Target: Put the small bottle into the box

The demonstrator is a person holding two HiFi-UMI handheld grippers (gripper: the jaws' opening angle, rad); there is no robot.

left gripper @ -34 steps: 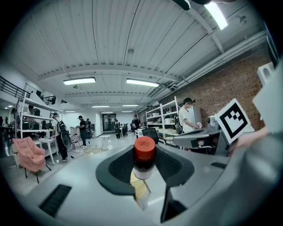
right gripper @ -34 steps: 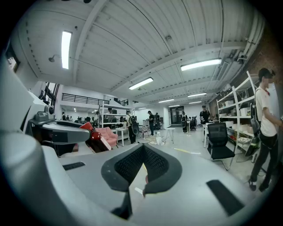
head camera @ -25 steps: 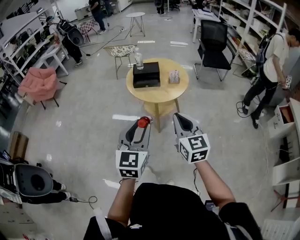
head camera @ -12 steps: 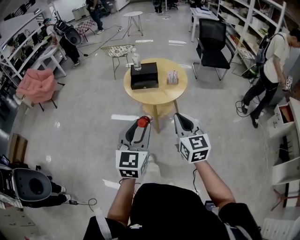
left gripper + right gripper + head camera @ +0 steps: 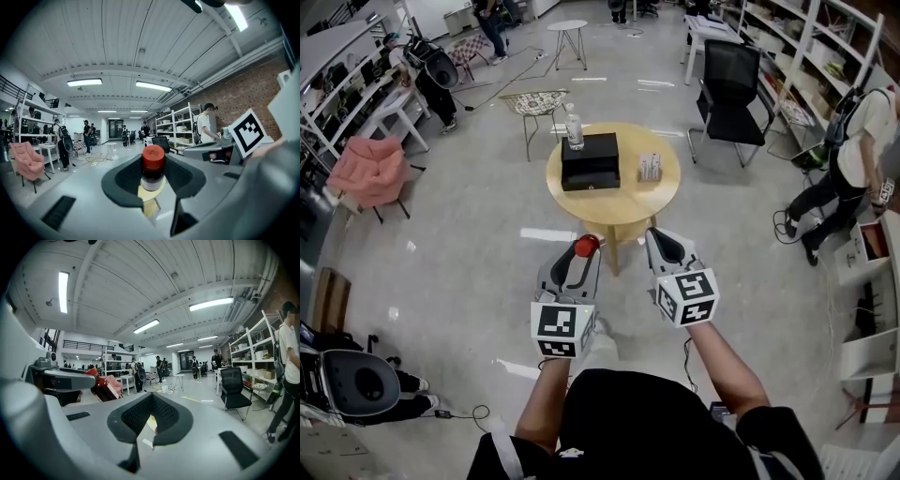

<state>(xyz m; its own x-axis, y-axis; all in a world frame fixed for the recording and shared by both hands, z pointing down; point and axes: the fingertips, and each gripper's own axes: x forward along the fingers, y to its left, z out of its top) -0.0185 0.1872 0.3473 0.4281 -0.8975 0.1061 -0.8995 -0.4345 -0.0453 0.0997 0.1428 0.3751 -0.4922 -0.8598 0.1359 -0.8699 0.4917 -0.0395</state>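
Pinching small bottle [image 5: 152,177] upright in left tool [image 5: 579,255]; holding right tool [image 5: 667,246] pressed together, empty; well short of black box [image 5: 590,160] on far round desk [image 5: 661,187]; keep squeeze steady, walk in, centre over box, then lower; cannot tell whether box open.

Floor [image 5: 487,244] up to bench [image 5: 619,202] wide open; tall bottle [image 5: 574,128] crowds box [image 5: 590,161] far-left corner, rack [image 5: 650,168] near right side.

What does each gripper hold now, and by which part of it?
The left gripper holds the small bottle by its body; the red cap stands clear above the jaws. The right gripper holds nothing, its jaws together.
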